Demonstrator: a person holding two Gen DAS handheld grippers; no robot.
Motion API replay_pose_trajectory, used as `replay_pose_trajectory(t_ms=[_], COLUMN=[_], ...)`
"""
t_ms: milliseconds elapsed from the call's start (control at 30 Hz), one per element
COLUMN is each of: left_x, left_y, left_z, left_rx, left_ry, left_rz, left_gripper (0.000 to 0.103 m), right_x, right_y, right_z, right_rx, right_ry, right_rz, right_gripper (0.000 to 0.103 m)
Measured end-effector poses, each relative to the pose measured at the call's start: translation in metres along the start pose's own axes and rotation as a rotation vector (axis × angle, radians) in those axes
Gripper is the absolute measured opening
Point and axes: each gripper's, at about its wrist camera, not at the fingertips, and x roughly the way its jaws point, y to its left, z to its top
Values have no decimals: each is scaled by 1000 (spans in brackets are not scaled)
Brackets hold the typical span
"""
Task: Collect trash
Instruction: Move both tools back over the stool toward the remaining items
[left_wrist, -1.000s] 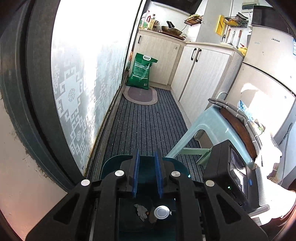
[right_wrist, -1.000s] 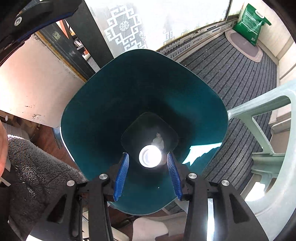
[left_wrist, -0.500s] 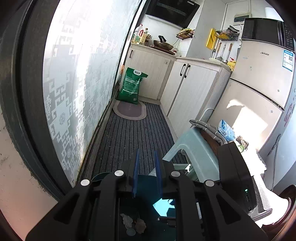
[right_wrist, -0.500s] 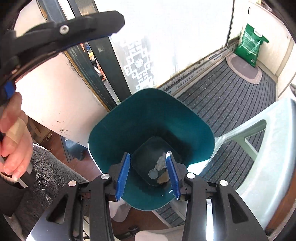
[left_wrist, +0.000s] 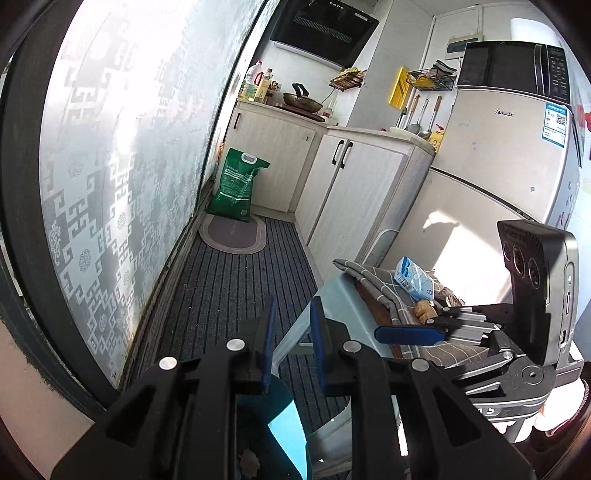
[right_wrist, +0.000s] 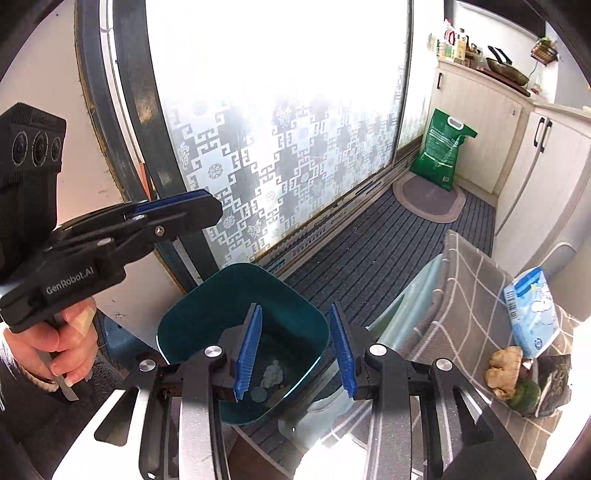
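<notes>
Right gripper (right_wrist: 295, 347) hangs above the teal trash bin (right_wrist: 207, 314), blue fingers spread apart with nothing between them. Down in the bin's bottom lie a crumpled white scrap (right_wrist: 272, 373), a small round lid (right_wrist: 258, 395) just beside it and a brownish bit that is too small to make out. The left gripper (left_wrist: 291, 343) is up beside the bin, its fingers parted a little and empty; from the right wrist view it sits left of the bin, gripped by the left hand (right_wrist: 55, 347).

Right of the bin stands the pale green stool (left_wrist: 332, 306), draped with a grey checked cloth (right_wrist: 465, 295). On that cloth, more trash waits: a blue and white packet (right_wrist: 532, 310), a knobbly piece of ginger (right_wrist: 504, 369) touching it, something round and green (right_wrist: 524, 395) next to the ginger, and a dark wrapper (right_wrist: 554, 380) beside them.

Beyond the bin, a striped floor mat (left_wrist: 229, 295) runs along the frosted patterned door (right_wrist: 280, 147) to a green sack (left_wrist: 236, 184) by the cabinets (left_wrist: 351, 192).
</notes>
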Motion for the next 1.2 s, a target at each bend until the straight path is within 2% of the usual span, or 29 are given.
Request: replay_pose_trajectory(t_ms=[133,733,1200], left_x=[12,66,124], left_y=[-20,-111,-168], left_z=[-2,-11,-25], left_rx=[34,147,218], left_ry=[27,83,175], left_rz=[-31,-111,-114], left_gripper=[26,28,39], right_x=[-16,-77,-96], right_y=[-20,-102,-135], right_z=[-4,-55,-90], right_rx=[29,118,180], right_ry=[-27,-80,-82], right_rz=[-32,-186,-209], right_gripper=[38,38,38])
